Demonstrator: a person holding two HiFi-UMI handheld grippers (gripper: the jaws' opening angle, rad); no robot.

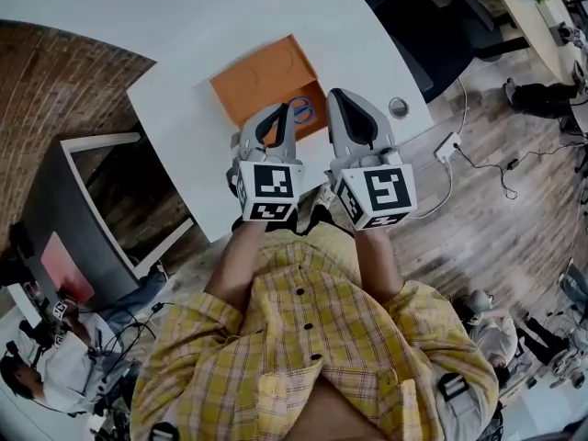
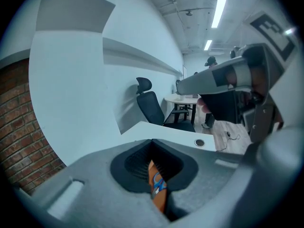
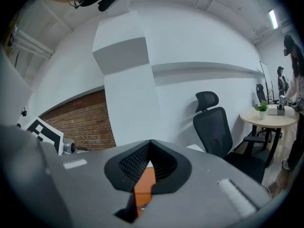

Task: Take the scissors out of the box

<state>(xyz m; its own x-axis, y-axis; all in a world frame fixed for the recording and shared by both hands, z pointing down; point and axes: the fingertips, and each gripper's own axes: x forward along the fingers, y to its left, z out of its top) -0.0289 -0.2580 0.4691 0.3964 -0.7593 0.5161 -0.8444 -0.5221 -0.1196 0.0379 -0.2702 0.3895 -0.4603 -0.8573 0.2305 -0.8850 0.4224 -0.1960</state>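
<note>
An orange box (image 1: 262,79) lies open on the white table (image 1: 184,108). Blue-handled scissors (image 1: 304,111) rest in its near right corner, between my two grippers' tips. My left gripper (image 1: 283,108) hovers over the box's near edge with its jaws shut and empty. The left gripper view shows its tips (image 2: 152,141) touching, with the scissors (image 2: 158,184) and box (image 2: 153,171) seen through the gap below. My right gripper (image 1: 338,96) hangs just right of the scissors, also shut and empty. In the right gripper view its tips (image 3: 150,141) meet above the orange box (image 3: 144,184).
A small round metal disc (image 1: 398,107) sits in the table near its right edge. Black office chairs (image 1: 432,12) stand beyond that edge. A power strip (image 1: 447,145) and cables lie on the wooden floor. A white cabinet (image 1: 101,200) stands left of the table.
</note>
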